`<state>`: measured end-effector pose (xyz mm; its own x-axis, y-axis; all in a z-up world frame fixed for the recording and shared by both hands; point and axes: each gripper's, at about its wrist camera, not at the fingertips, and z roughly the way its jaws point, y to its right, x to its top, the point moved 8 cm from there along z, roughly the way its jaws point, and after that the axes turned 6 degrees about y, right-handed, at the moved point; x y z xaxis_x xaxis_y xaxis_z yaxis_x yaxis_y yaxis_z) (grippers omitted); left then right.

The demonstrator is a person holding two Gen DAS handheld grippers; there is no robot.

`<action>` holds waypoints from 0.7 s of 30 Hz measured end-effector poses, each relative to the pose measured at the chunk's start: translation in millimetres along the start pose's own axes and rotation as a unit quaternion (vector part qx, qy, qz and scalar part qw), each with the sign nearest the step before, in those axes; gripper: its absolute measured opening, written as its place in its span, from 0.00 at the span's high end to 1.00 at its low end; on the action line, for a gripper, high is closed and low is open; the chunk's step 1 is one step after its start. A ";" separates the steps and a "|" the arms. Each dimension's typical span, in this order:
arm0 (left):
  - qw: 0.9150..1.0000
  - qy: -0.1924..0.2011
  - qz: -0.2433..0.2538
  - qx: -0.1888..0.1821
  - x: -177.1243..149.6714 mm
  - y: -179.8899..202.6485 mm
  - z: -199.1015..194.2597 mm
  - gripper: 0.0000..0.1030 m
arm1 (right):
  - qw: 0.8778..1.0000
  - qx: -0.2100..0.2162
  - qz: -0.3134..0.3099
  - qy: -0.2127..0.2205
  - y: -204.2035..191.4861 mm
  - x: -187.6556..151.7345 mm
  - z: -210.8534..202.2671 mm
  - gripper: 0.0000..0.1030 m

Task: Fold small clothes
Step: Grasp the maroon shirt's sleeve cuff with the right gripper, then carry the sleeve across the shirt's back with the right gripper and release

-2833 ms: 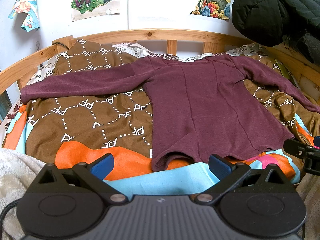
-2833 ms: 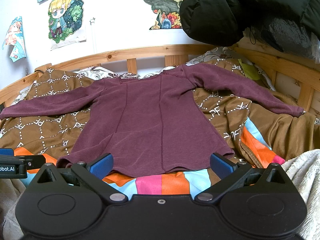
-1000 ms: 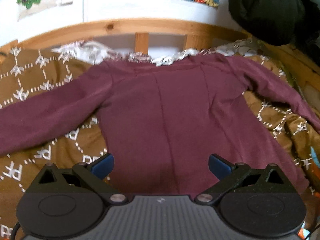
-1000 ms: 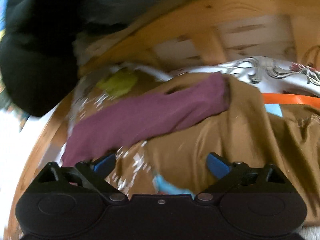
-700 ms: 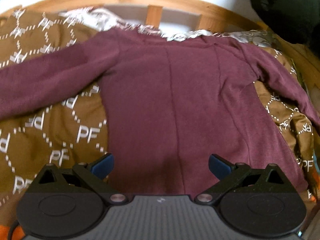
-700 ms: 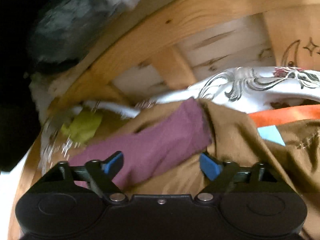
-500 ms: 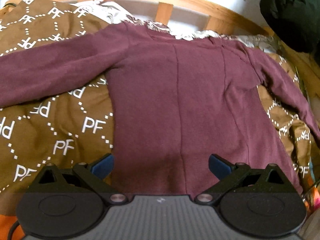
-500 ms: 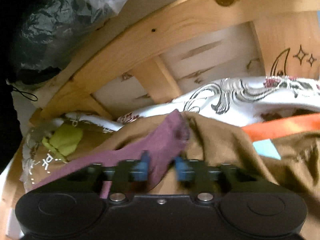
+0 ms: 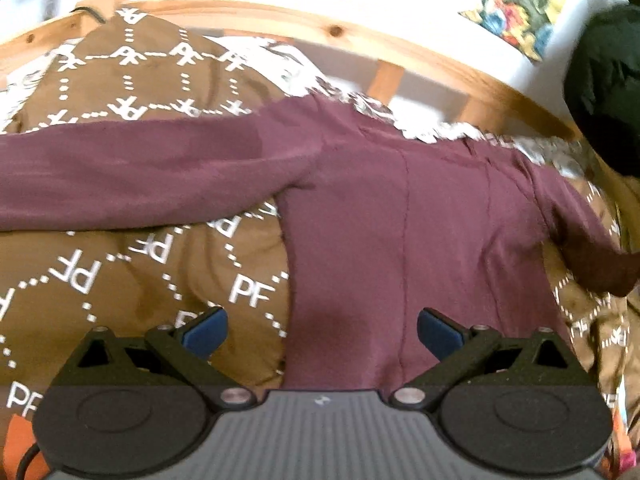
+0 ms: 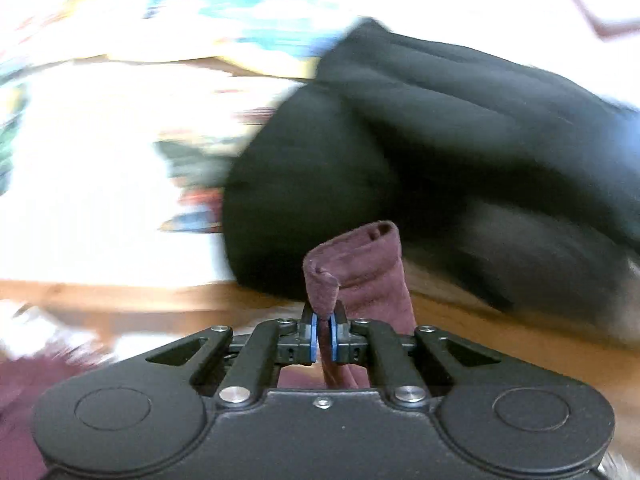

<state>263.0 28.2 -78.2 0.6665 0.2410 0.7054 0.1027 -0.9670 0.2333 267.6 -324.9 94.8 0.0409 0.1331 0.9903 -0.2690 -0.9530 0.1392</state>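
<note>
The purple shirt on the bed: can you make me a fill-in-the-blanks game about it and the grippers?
1. The right gripper is shut on the shirt's ____.
2. The left gripper is ____, holding nothing.
3. The shirt lies on a brown blanket printed with the letters ____.
4. The big puffy jacket behind the pinched cloth is ____ in colour.

Missing words: sleeve cuff; open; PF; black
</note>
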 end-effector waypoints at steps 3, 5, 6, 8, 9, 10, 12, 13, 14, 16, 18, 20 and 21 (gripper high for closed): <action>1.000 0.007 -0.021 0.017 4.9 -11.8 -1.8 0.01 | 0.992 0.110 -0.061 -0.007 -67.7 -5.2 -5.9 0.95; 0.999 0.012 -0.034 0.029 7.4 -19.6 -2.3 0.01 | 0.980 0.176 -0.087 -0.022 -106.0 -15.9 -14.9 0.95; 0.998 0.016 -0.041 0.035 8.6 -23.5 -2.5 0.01 | 0.973 0.205 -0.099 -0.029 -122.4 -22.2 -20.0 0.95; 0.997 0.024 -0.052 0.046 10.5 -30.4 -3.1 0.01 | 0.958 0.255 -0.127 -0.040 -152.0 -36.9 -35.2 0.95; 0.997 0.028 -0.057 0.050 11.5 -33.7 -3.5 0.01 | 0.950 0.276 -0.141 -0.044 -165.4 -45.7 -45.7 0.95; 0.996 0.031 -0.062 0.052 12.5 -36.0 -3.3 0.01 | 0.941 0.297 -0.154 -0.050 -175.3 -55.5 -53.1 0.95; 0.995 0.035 -0.070 0.055 13.9 -39.7 -2.7 0.01 | 0.926 0.330 -0.174 -0.062 -192.8 -73.0 -68.5 0.95; 0.995 0.036 -0.072 0.056 14.3 -40.9 -1.7 0.01 | 0.919 0.344 -0.180 -0.071 -200.4 -81.6 -76.6 0.95; 0.995 0.036 -0.073 0.056 14.7 -41.4 -0.1 0.01 | 0.910 0.360 -0.189 -0.080 -206.0 -92.9 -86.2 0.95; 0.995 0.035 -0.072 0.055 14.8 -42.0 2.9 0.01 | 0.894 0.386 -0.207 -0.091 -211.8 -107.1 -103.3 0.95; 0.996 0.035 -0.066 0.054 14.7 -40.9 6.5 0.01 | 0.882 0.404 -0.217 -0.105 -223.2 -119.0 -107.5 0.95; 0.996 0.038 -0.057 0.055 13.7 -39.2 9.0 0.01 | 0.872 0.418 -0.221 -0.127 -227.7 -127.4 -112.8 0.92; 0.996 0.038 -0.052 0.056 12.8 -38.2 10.6 0.01 | 0.868 0.424 -0.220 -0.138 -226.4 -129.4 -115.8 0.81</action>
<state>275.5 67.3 -85.2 0.5910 0.3409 0.7311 0.2521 -0.9390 0.2341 211.8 -94.9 -64.5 0.2210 0.5758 0.7871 0.6303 -0.7002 0.3353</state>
